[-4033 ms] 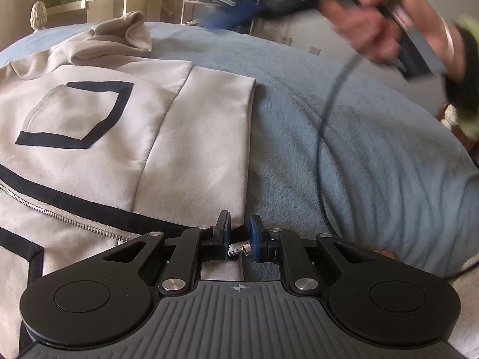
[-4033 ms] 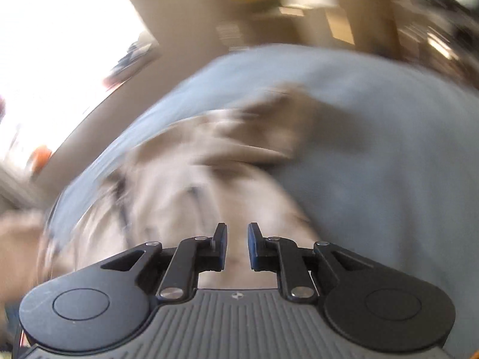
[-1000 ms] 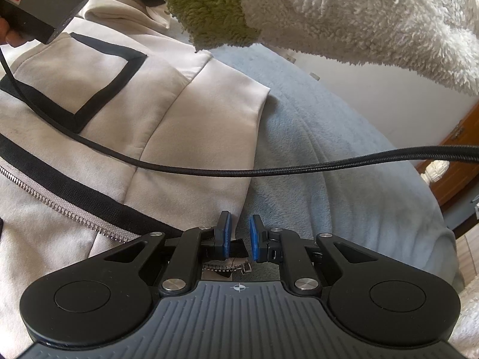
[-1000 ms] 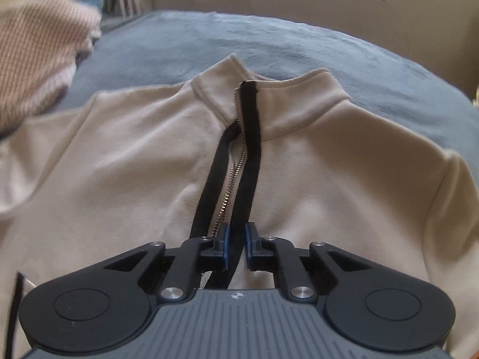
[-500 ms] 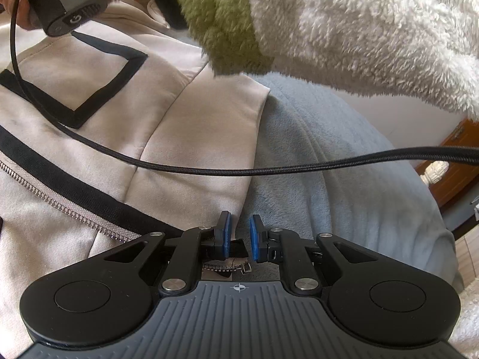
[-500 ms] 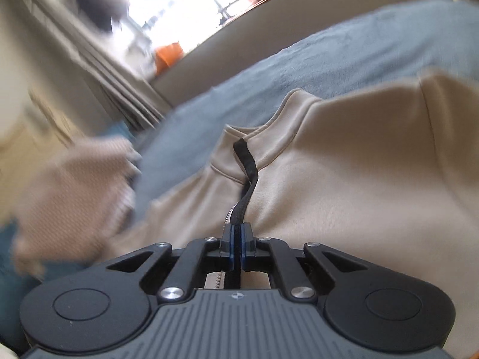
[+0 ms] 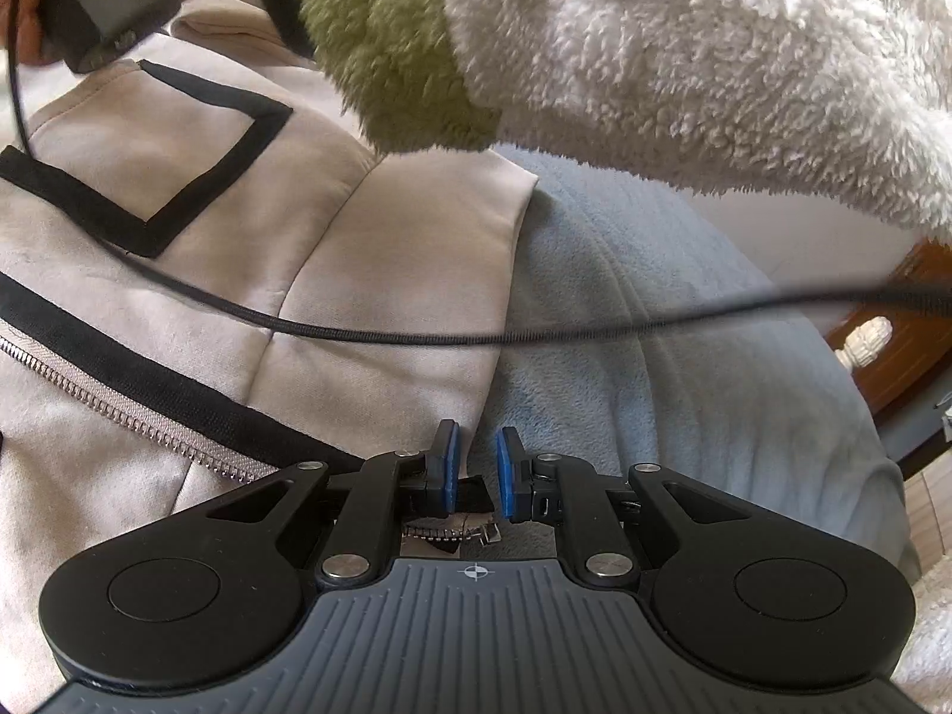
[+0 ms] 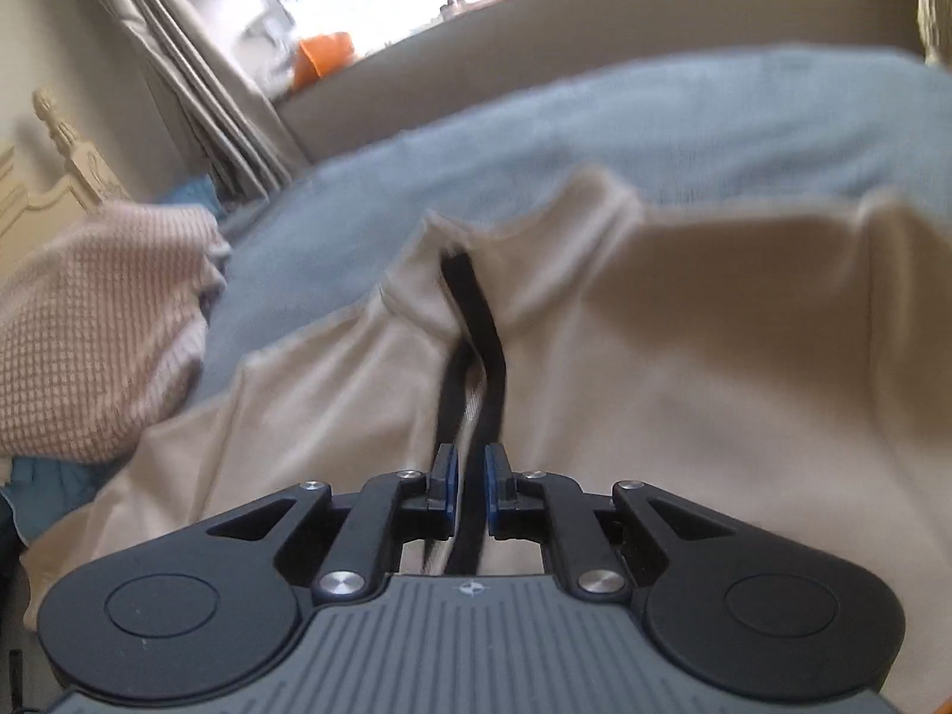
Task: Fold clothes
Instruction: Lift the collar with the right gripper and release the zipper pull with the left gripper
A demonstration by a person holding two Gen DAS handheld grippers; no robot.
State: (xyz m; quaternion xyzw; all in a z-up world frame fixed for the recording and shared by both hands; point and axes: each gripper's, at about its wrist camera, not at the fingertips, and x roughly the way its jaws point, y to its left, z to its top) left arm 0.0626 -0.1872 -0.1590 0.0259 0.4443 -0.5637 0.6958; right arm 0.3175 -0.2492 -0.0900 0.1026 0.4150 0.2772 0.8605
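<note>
Left wrist view: the beige jacket [image 7: 238,273] is spread across the frame's left on the blue blanket [image 7: 684,369]; the left gripper [image 7: 474,467], barely parted, pins its hem at bottom centre.

Right wrist view: the right gripper [image 8: 470,479] is opening around the black zipper placket [image 8: 479,345] at centre, which should be kept taut and aligned.

Blue blanket [image 8: 684,119], pink knit [image 8: 89,327], curtain [image 8: 196,77], black cable [image 7: 416,336].

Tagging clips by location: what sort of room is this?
Probably a bedroom: the beige jacket lies on a blue blanket covering a bed, with a carved headboard and curtains by a window.
</note>
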